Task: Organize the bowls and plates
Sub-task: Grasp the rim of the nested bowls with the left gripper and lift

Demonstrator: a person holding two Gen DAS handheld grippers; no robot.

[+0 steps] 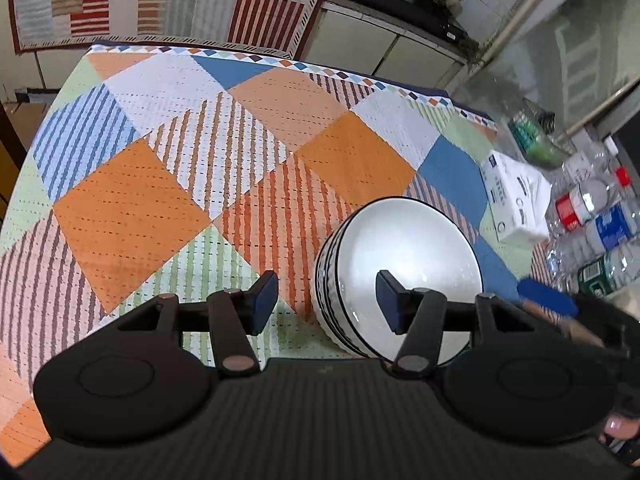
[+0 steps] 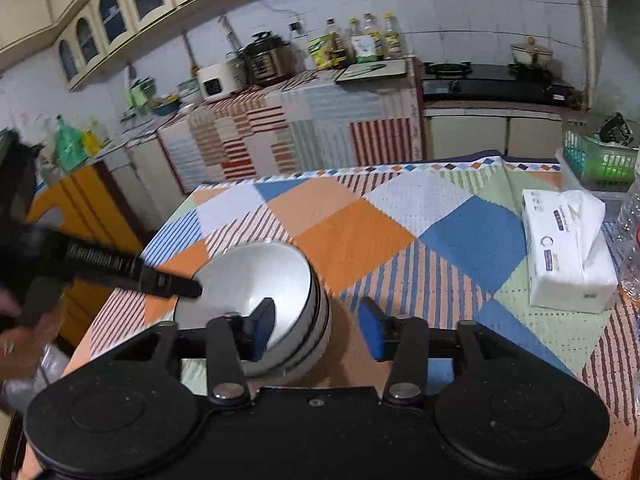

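Observation:
A stack of white bowls [image 1: 404,248] with thin black rims stands on the patchwork tablecloth [image 1: 132,208], near its front. My left gripper [image 1: 326,300] is open and straddles the stack's left rim, one blue pad inside the top bowl, the other outside and clear of the wall. In the right wrist view my right gripper [image 2: 318,326] is open too and straddles the right rim of the same stack of bowls [image 2: 256,272]. Its left pad is inside the bowl and its right pad is outside, apart from the wall. The left gripper's black finger [image 2: 176,286] reaches over the far rim.
A white tissue box [image 2: 568,248] lies on the table's right side, with plastic bottles [image 1: 592,216] and a green basket [image 2: 604,160] beyond it. A yellow chair [image 2: 80,216] stands off the left edge. A kitchen counter runs behind the table.

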